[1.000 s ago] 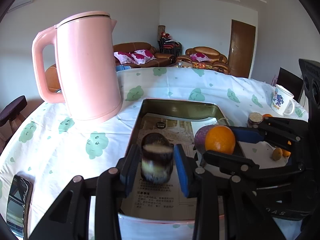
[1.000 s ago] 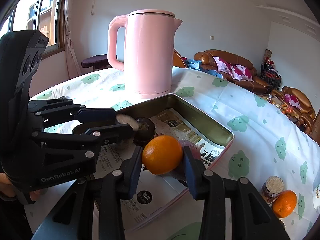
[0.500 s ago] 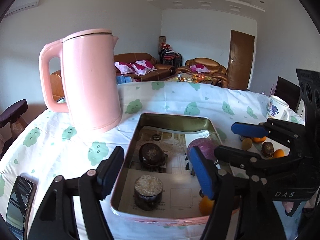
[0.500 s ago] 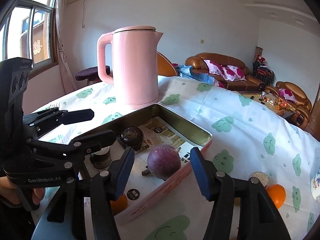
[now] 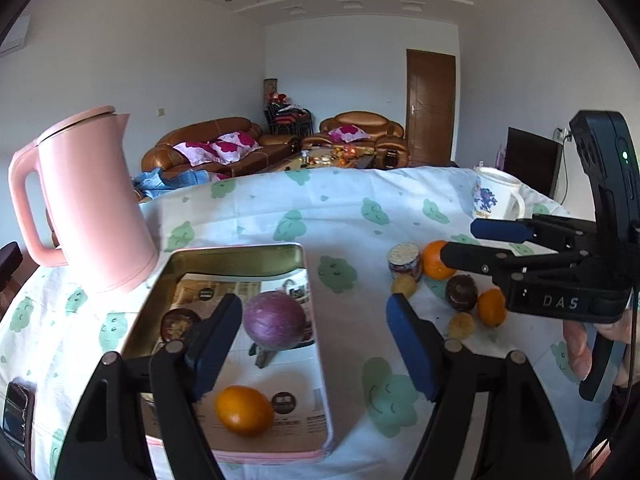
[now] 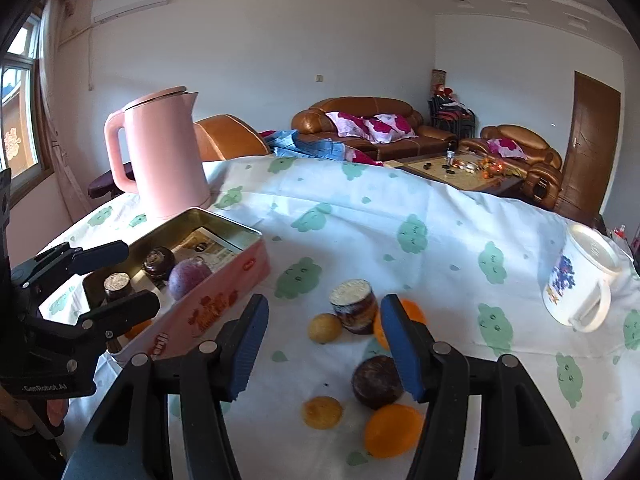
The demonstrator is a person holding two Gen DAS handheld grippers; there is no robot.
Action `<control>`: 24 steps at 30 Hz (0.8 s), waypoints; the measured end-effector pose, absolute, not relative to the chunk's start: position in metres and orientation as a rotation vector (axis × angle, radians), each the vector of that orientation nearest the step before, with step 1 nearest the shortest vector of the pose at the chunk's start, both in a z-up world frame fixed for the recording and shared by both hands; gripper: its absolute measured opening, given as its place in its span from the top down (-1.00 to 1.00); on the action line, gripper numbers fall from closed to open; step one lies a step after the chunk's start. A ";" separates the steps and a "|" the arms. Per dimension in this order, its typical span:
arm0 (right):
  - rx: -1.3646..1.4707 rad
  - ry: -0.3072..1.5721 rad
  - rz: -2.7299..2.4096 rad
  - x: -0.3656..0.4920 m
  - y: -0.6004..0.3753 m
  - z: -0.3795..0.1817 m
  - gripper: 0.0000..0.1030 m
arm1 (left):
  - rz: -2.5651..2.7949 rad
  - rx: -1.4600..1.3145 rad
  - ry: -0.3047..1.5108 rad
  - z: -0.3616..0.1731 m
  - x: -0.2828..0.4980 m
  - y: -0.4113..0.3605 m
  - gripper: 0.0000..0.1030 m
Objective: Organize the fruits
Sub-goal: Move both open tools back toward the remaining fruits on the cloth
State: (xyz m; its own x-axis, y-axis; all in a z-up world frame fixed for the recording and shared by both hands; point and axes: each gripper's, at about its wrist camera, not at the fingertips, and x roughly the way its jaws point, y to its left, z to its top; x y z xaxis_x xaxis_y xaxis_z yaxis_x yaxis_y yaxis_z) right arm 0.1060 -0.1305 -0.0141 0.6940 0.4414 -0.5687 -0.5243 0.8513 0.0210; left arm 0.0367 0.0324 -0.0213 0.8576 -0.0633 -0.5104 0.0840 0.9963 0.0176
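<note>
Left gripper (image 5: 314, 332) raised above the right edge of the tin (image 5: 236, 258), jaws wide and opening, pads pressing on nothing. Right gripper (image 6: 320, 338) poised over loose fruit on the tablecloth (image 6: 400, 208), jaws moderately apart, nothing clamped.

Tin: pink outside, gold inside, printed paper lining the bottom, set on the left part of the table, just right of the pink kettle (image 5: 86, 204). Inside the tin: purple round fruit (image 5: 275, 320) near the right wall; orange (image 5: 244, 410) at the near end; dark round fruit (image 5: 176, 324) toward the left, partly behind a gripper finger; cut dark fruit (image 6: 117, 286) with a pale top, seen from the right wrist only.

On the cloth, right of the tin and well apart from it, a loose cluster: cut fruit piece (image 6: 354, 306) standing upright at the far side, small yellow fruit (image 6: 325, 328) just left of it, second orange (image 6: 384, 330) partly behind the right finger, dark brown fruit (image 6: 376, 382) nearer, small yellow-brown fruit (image 6: 322, 412) and third orange (image 6: 394, 430) nearest. White mug (image 6: 582, 280) with blue print farther right, leaning in the fisheye view. Phone (image 5: 16, 412) at the near left table edge. Sofas (image 6: 360, 128) beyond the table.
</note>
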 end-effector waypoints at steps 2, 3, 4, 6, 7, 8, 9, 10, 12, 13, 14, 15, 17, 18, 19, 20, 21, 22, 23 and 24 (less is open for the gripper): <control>-0.130 0.611 0.513 0.107 -0.142 -0.019 -0.17 | -0.102 0.054 0.546 -0.024 0.041 0.019 -0.50; -0.123 0.619 0.497 0.107 -0.148 -0.021 -0.17 | -0.114 0.059 0.552 -0.025 0.043 0.013 -0.50; -0.117 0.628 0.479 0.107 -0.154 -0.024 -0.17 | -0.126 0.065 0.558 -0.026 0.045 0.006 -0.50; -0.112 0.650 0.447 0.107 -0.163 -0.030 -0.17 | -0.150 0.076 0.570 -0.029 0.049 -0.006 -0.50; -0.107 0.662 0.438 0.107 -0.167 -0.033 -0.17 | -0.163 0.078 0.575 -0.030 0.051 -0.011 -0.50; -0.103 0.674 0.432 0.106 -0.172 -0.036 -0.17 | -0.176 0.081 0.582 -0.031 0.054 -0.017 -0.50; -0.103 0.690 0.422 0.107 -0.175 -0.039 -0.17 | -0.187 0.085 0.589 -0.033 0.056 -0.022 -0.50; -0.102 0.703 0.413 0.107 -0.177 -0.041 -0.17 | -0.197 0.089 0.596 -0.034 0.058 -0.027 -0.50; -0.099 0.724 0.405 0.106 -0.182 -0.046 -0.17 | -0.221 0.094 0.614 -0.038 0.062 -0.035 -0.50; -0.096 0.736 0.402 0.105 -0.184 -0.048 -0.17 | -0.229 0.096 0.621 -0.040 0.062 -0.039 -0.50; -0.090 0.742 0.403 0.104 -0.186 -0.050 -0.17 | -0.237 0.098 0.628 -0.041 0.064 -0.042 -0.50; -0.082 0.750 0.410 0.104 -0.188 -0.051 -0.17 | -0.243 0.102 0.635 -0.044 0.066 -0.045 -0.50; -0.071 0.770 0.420 0.104 -0.190 -0.055 -0.16 | -0.251 0.104 0.647 -0.047 0.067 -0.049 -0.50; -0.067 0.776 0.428 0.104 -0.190 -0.056 -0.16 | -0.255 0.103 0.652 -0.048 0.068 -0.050 -0.50; -0.066 0.784 0.435 0.104 -0.190 -0.058 -0.13 | -0.255 0.104 0.656 -0.048 0.068 -0.050 -0.50; -0.064 0.792 0.438 0.104 -0.190 -0.060 -0.07 | -0.256 0.102 0.657 -0.049 0.069 -0.050 -0.49; -0.060 0.795 0.441 0.104 -0.190 -0.060 0.02 | -0.259 0.100 0.658 -0.049 0.069 -0.050 -0.49; -0.058 0.801 0.447 0.105 -0.190 -0.061 0.04 | -0.261 0.099 0.663 -0.049 0.069 -0.050 -0.49; -0.056 0.812 0.454 0.106 -0.189 -0.062 0.04 | -0.263 0.100 0.668 -0.050 0.070 -0.050 -0.49; -0.052 0.820 0.460 0.107 -0.189 -0.063 0.09 | -0.266 0.102 0.671 -0.050 0.071 -0.051 -0.49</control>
State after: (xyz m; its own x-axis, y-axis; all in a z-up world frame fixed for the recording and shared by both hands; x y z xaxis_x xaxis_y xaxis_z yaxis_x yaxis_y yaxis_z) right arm 0.1073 -0.1889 -0.0633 0.5899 0.3748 -0.7152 -0.4147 0.9006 0.1299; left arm 0.0705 -0.0507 -0.0503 0.7510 -0.2100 -0.6260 0.2755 0.9613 0.0080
